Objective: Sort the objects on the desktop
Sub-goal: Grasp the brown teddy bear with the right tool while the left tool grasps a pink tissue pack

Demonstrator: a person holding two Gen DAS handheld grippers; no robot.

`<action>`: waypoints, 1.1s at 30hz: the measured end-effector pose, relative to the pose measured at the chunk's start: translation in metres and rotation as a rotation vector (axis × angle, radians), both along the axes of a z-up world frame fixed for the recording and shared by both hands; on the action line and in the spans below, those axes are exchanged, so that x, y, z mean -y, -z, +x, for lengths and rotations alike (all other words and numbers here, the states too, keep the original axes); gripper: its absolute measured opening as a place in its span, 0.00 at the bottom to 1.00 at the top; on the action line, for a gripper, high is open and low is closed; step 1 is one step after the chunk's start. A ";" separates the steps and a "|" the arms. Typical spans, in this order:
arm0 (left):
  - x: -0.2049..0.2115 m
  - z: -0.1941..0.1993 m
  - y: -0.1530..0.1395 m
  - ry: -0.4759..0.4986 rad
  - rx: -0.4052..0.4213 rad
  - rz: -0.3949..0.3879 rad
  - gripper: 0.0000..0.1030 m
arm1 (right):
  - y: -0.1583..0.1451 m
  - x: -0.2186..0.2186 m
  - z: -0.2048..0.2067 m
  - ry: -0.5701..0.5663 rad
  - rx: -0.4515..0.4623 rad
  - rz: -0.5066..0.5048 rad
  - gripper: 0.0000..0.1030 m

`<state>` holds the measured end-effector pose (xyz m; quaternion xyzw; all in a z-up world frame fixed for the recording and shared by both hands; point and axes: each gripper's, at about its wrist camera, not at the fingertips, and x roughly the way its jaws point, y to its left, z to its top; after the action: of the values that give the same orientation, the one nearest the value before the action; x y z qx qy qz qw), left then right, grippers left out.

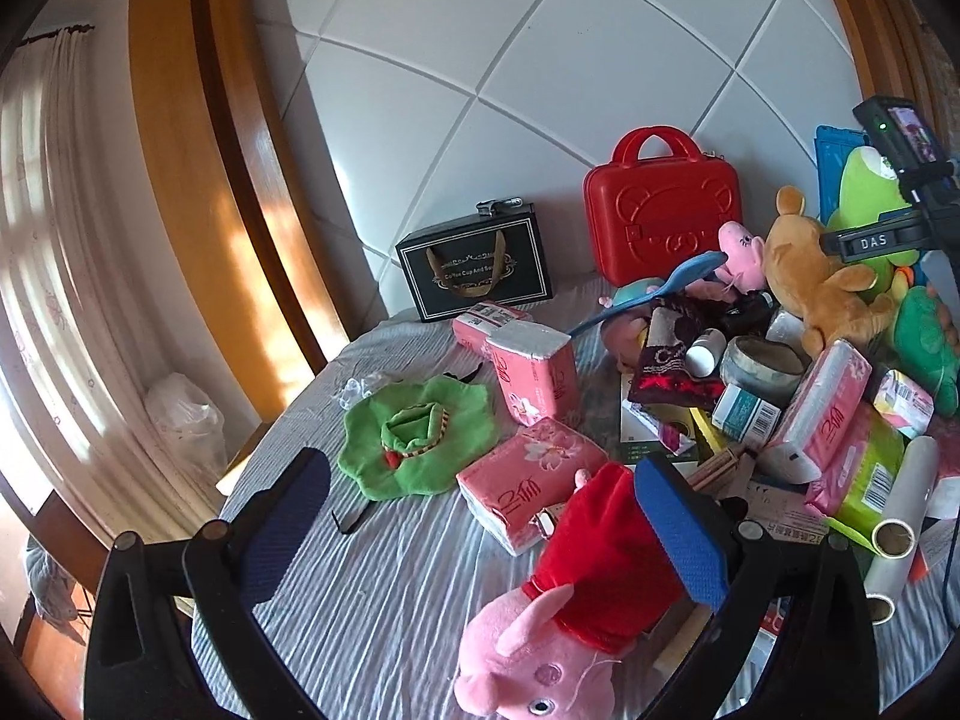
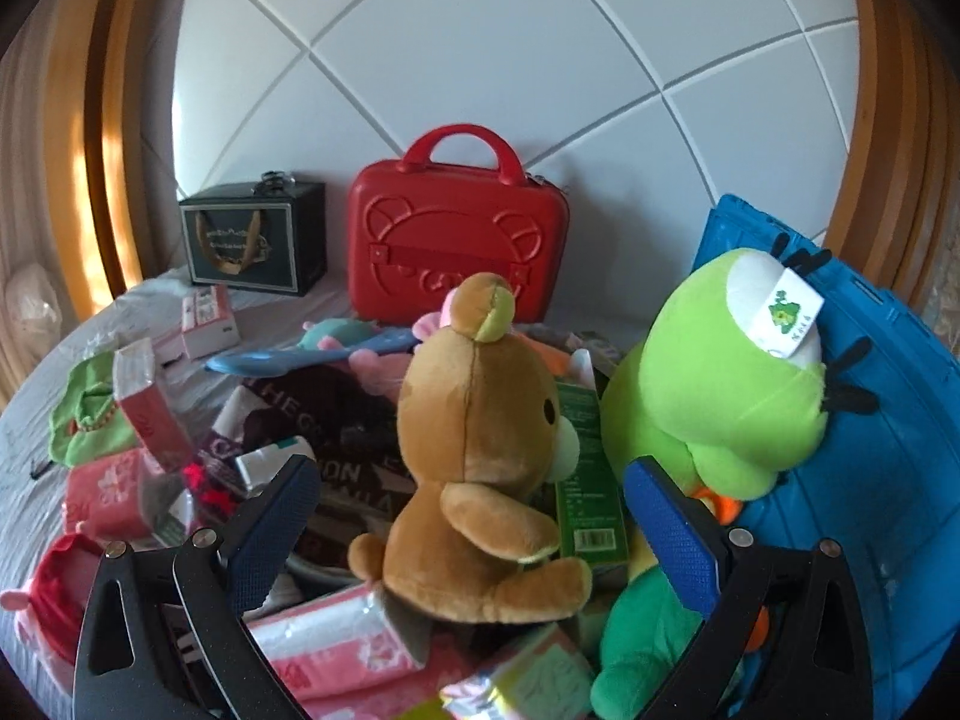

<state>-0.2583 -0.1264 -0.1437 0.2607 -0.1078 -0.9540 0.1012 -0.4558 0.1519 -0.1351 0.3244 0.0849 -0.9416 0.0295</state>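
My left gripper (image 1: 480, 528) is open above the striped bedsheet; a pink pig plush in a red dress (image 1: 576, 588) lies by its right finger, untouched as far as I can tell. Pink tissue packs (image 1: 528, 480) and a green cloth hat (image 1: 414, 438) lie ahead. My right gripper (image 2: 474, 516) is open around a brown bear plush (image 2: 480, 456), which sits between the fingers on the clutter pile. A green frog plush (image 2: 720, 390) leans beside the right finger against a blue crate (image 2: 870, 450).
A red suitcase (image 1: 660, 210) (image 2: 456, 240) and a black gift box (image 1: 474, 264) (image 2: 255, 240) stand against the white padded headboard. Boxes, a tape roll (image 1: 762, 366), a blue spoon (image 1: 648, 294) and paper rolls crowd the right side. The bed edge lies left.
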 end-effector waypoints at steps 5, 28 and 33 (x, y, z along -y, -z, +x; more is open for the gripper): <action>0.021 -0.021 0.017 0.067 0.077 -0.019 1.00 | 0.034 -0.010 -0.047 0.092 0.122 0.003 1.00; 0.060 -0.205 0.125 0.840 0.535 0.029 1.00 | 0.077 0.016 -0.076 0.193 0.202 0.082 1.00; 0.048 -0.204 0.146 0.930 0.589 -0.032 1.00 | 0.077 0.023 -0.077 0.197 0.204 0.095 1.00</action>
<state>-0.4625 -0.1742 -0.2896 0.4398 -0.2498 -0.7833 -0.3614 -0.5325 0.1286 -0.2121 0.4264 0.0939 -0.8969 -0.0698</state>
